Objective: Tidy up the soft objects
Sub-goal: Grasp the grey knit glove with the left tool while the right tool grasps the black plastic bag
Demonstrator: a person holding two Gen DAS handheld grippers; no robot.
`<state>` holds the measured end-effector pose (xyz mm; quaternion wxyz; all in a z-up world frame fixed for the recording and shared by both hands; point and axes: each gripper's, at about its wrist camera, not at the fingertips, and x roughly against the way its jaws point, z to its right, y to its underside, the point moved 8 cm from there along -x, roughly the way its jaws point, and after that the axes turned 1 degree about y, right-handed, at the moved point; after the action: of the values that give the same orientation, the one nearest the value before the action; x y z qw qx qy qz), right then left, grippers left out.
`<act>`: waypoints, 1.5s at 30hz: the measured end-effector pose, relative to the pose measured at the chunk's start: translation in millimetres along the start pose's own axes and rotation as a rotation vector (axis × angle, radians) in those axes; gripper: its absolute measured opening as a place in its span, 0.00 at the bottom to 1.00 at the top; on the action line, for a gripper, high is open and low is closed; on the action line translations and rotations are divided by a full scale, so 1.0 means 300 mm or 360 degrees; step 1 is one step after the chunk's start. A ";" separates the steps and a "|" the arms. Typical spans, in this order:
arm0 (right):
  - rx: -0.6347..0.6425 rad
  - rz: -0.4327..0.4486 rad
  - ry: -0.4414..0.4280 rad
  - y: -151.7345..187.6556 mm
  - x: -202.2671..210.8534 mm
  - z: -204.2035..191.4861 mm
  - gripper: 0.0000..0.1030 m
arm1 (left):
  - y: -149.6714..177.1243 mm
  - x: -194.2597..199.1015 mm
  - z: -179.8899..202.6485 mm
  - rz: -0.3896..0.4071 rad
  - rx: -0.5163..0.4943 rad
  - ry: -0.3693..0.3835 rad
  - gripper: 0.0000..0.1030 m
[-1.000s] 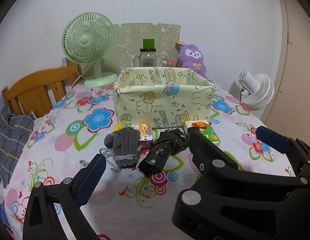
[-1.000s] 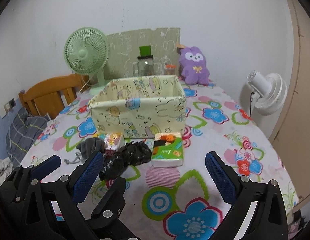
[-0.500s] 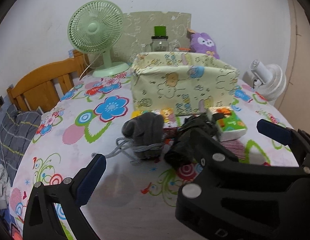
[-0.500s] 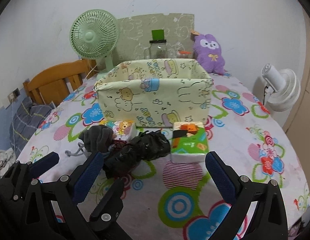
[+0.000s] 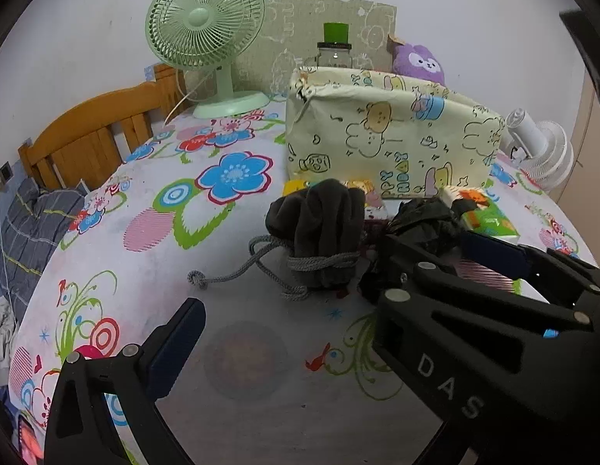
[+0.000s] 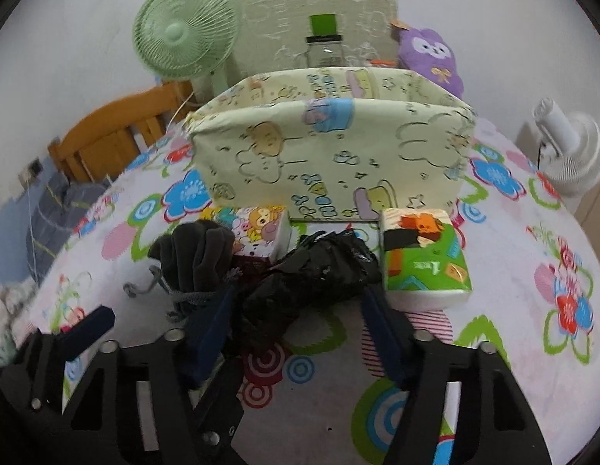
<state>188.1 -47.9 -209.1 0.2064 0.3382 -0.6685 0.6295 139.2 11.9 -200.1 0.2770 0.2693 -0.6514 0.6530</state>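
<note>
Now, black bag (image 6: 311,275): crumpled glossy plastic bundle, lies on the flowered tablecloth (image 6: 513,348) in front of the fabric bin (image 6: 338,155), between the gloves and the green tissue pack.
Right gripper (image 6: 300,329): jaws have just been closing, now about half open; blue pads flank the near end of the black bag, left pad against its crinkled edge, right pad close by it; whether they press it, cannot tell.
Left gripper (image 5: 331,302): jaws wide open, nothing held; low over the cloth, just before the gloves; only one blue-padded finger (image 5: 176,345) clearly its own in the left view, the right gripper crossing the right of that view.
Grey gloves (image 5: 319,232): dark knit pair bundled with a grey cord (image 5: 230,271), cord tail loose on the cloth; touching the bag's left side.
Cartoon tissue pack (image 6: 257,228): behind the gloves, close to the bin's front wall.
Green tissue pack (image 6: 424,259): right of the bag, just beside the right pad.
Fabric bin: pale yellow, cartoon print, open top, upright; inside not visible.
Behind bin: green fan (image 5: 207,27), glass jar (image 5: 335,54) with green lid, purple plush (image 6: 431,58).
Right edge: white fan (image 6: 571,155).
Left edge: wooden chair back (image 5: 90,135).
</note>
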 end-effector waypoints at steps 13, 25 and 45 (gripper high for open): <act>0.0054 0.0054 0.0034 -0.008 0.052 0.006 0.24 | -0.036 0.026 0.001 0.0044 0.0034 -0.0001 0.99; 0.0042 0.0175 0.0086 -0.045 0.132 0.034 0.23 | -0.089 0.022 0.011 0.0087 0.0008 -0.0053 0.87; -0.0039 0.0073 0.0054 -0.048 0.063 0.033 0.24 | -0.110 -0.037 0.014 0.0060 -0.0036 0.0013 0.42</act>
<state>186.7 -60.8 -186.9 0.2073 0.3093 -0.6801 0.6315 170.5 7.5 -184.9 0.2704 0.2512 -0.6626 0.6517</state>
